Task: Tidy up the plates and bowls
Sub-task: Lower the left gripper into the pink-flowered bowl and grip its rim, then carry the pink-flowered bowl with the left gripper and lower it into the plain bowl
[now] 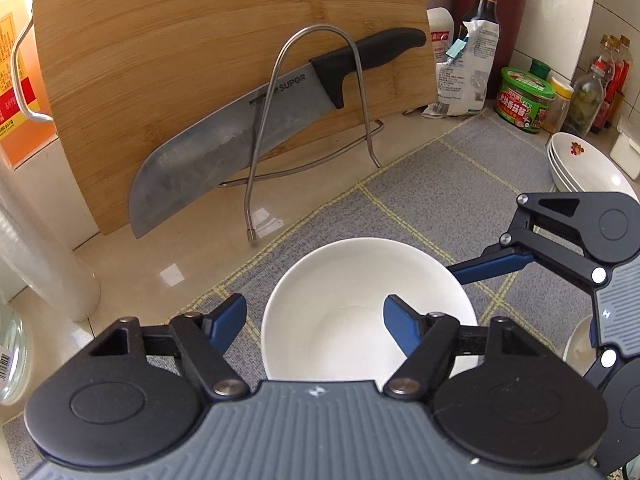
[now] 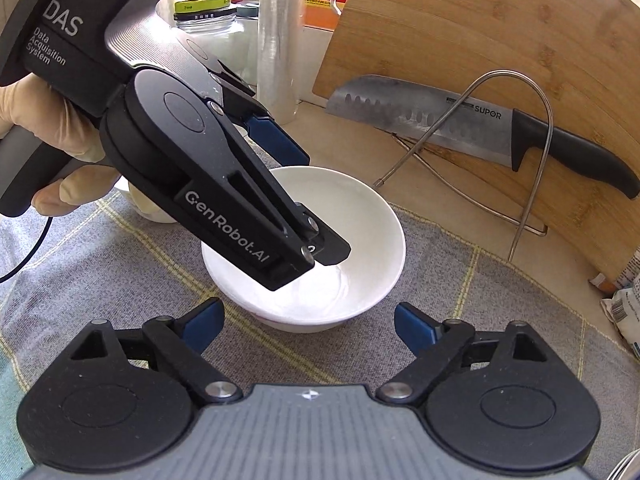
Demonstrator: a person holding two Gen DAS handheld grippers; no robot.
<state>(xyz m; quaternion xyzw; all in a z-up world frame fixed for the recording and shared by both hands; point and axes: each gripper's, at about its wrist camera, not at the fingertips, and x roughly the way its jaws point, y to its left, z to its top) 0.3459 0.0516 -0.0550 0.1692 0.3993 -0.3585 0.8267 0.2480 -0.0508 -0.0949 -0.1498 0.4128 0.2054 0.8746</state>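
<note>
Inside white bowl [image 2: 360, 216]: left tool [image 2: 308, 204].

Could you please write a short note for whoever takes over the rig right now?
Left gripper: open, jaws straddling the rim of the white bowl, one finger inside, not pinching yet.
Right gripper: open, facing the bowl from another side, holding nothing.
Things: the bowl is upright on the grey mat; the stacked plates are at the mat's far right.
Done: the plates look stacked.
Left: grip the bowl and put it away, probably beside the plates.
</note>
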